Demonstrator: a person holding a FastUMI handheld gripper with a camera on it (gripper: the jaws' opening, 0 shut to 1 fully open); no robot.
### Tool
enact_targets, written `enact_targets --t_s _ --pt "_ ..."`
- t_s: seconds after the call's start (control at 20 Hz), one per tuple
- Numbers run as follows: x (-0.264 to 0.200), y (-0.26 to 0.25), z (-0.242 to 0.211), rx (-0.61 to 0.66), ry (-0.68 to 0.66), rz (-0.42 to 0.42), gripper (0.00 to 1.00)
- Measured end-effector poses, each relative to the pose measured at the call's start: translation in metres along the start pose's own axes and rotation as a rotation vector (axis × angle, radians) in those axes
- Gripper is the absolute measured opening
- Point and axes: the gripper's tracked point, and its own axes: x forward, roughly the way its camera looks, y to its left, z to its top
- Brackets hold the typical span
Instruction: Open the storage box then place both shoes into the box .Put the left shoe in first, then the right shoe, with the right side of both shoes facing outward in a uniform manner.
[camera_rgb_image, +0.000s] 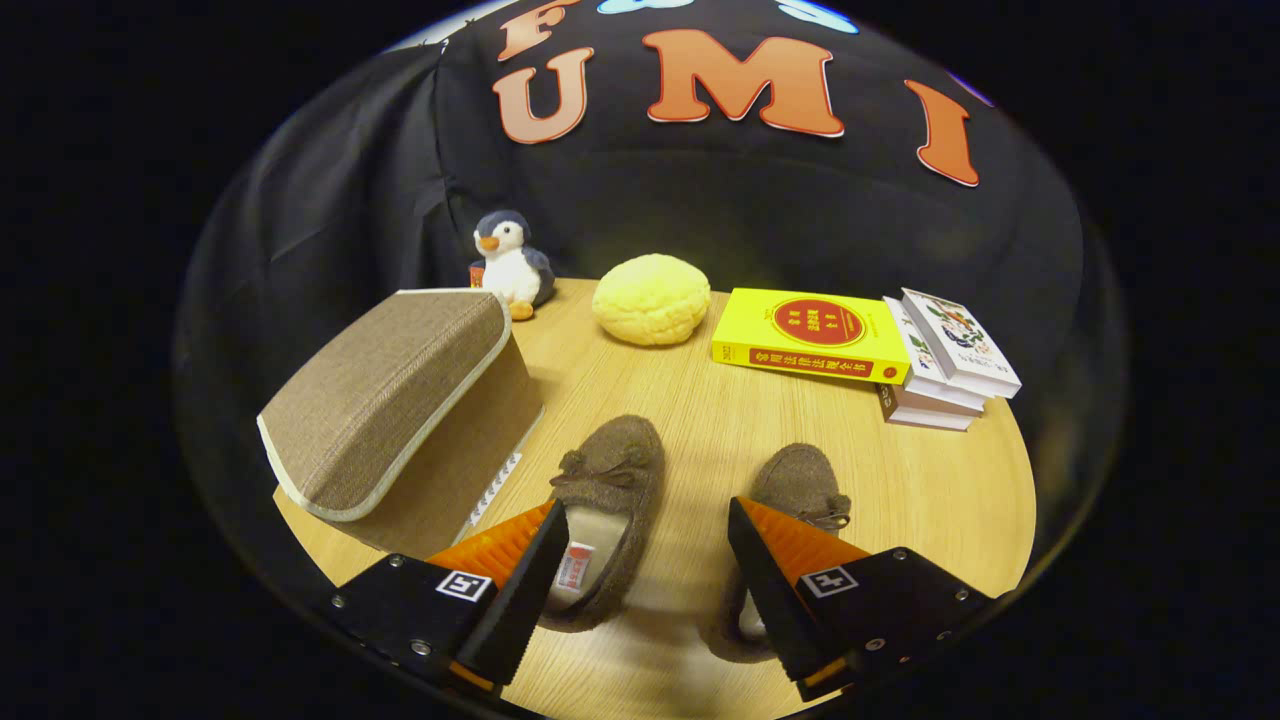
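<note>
A brown fabric storage box (400, 410) with a pale trimmed lid stands shut on the wooden table (930, 490), left of the fingers. Two brown fuzzy slippers with small bows lie toes away from me. The left shoe (610, 480) lies just ahead of the left finger, its pale insole and a tag showing. The right shoe (800, 485) lies partly under the right finger. My gripper (648, 525) hovers open above the shoes' heels, with bare table in the gap between its fingers.
A plush penguin (510, 262) stands behind the box near the black cloth wall. A yellow bun-shaped toy (651, 299) sits at the table's back middle. A yellow book (810, 335) and a stack of white books (945, 360) lie at the back right.
</note>
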Motion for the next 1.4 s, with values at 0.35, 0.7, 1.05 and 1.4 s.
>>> enact_targets --t_s 0.35,0.7,1.05,1.4 --pt "0.013 0.007 -0.003 -0.011 0.024 0.015 0.95" --pt "0.015 0.044 0.010 -0.040 0.007 0.101 0.95" --pt "0.011 0.114 0.024 -0.033 -0.007 0.358 0.94" --pt "-0.001 0.163 0.036 0.096 0.029 0.619 0.91"
